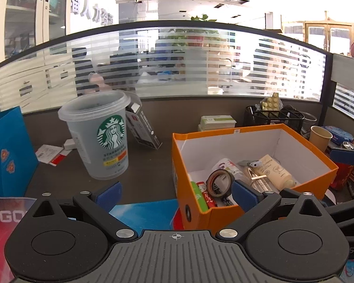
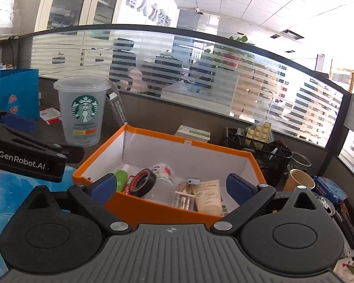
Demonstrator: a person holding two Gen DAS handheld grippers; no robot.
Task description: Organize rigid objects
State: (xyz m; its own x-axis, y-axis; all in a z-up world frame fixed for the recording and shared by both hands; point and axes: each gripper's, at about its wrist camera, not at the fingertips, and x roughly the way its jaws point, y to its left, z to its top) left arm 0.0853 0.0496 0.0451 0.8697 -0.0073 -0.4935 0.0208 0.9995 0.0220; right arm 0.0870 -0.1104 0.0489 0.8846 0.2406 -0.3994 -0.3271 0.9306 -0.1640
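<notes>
Behind a striped glass partition, a cluttered office worktop (image 1: 153, 162) is hosting a tidy-up: both the left gripper (image 1: 177, 192) and right gripper (image 2: 172, 187) are hovering with jaws wide and empty, facing the orange box (image 2: 151, 210) collecting small items, while the plastic cup (image 1: 99, 136) is waiting just beside it, toward the worktop's left.

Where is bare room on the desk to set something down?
Bare desk lies between the Starbucks cup and the orange box, behind the left gripper. Right of the box it is crowded: black mesh basket, paper cup.
</notes>
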